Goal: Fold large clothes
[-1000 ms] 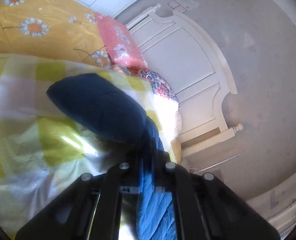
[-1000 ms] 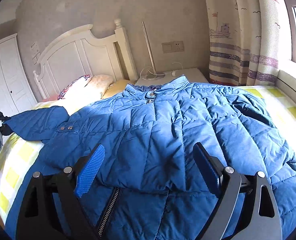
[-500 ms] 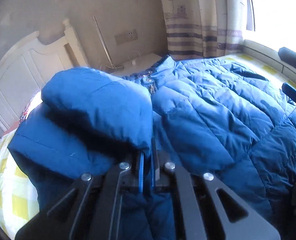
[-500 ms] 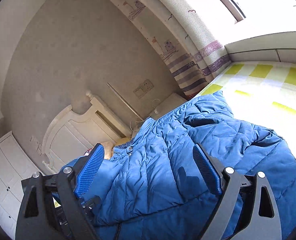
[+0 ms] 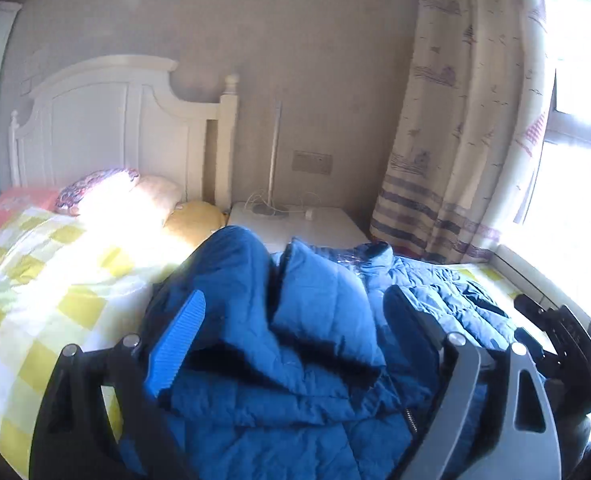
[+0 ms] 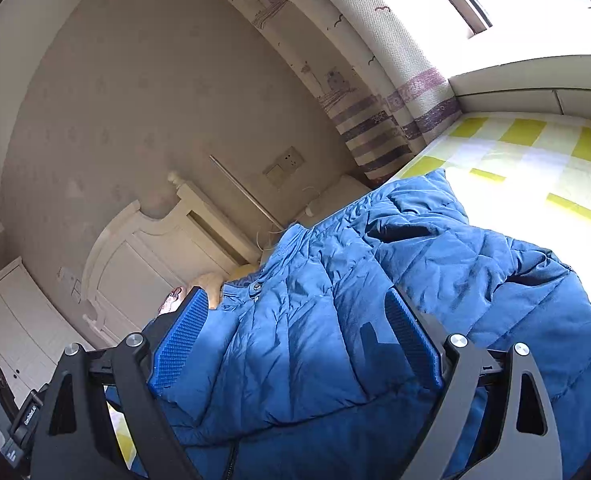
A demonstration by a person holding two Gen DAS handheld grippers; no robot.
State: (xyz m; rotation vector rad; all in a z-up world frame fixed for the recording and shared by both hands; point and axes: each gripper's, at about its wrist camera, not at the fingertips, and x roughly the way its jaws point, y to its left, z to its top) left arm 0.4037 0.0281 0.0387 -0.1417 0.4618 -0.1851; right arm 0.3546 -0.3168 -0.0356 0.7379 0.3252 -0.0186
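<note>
A bedroom with a beige wall (image 5: 295,40) and a sunlit bed covered in a yellow-and-white checked sheet (image 5: 47,300) holds the blue quilted jacket (image 5: 295,360), which lies spread across the sheet near the window side, its collar toward the white nightstand (image 5: 295,224). One sleeve (image 5: 231,280) is folded over onto the chest of the jacket and lies loose there. The left gripper (image 5: 291,328) hovers just above that folded sleeve with its fingers opening, already wide apart and pressing on nothing. The right gripper (image 6: 295,340) hangs over the jacket's other side, rolled so the room looks tilted, its fingers spread wide and also gripping nothing. Beyond the jacket stand pillows (image 5: 135,196), a white headboard (image 5: 115,120), and a patterned curtain (image 5: 455,140) beside the bright window (image 5: 575,160).
</note>
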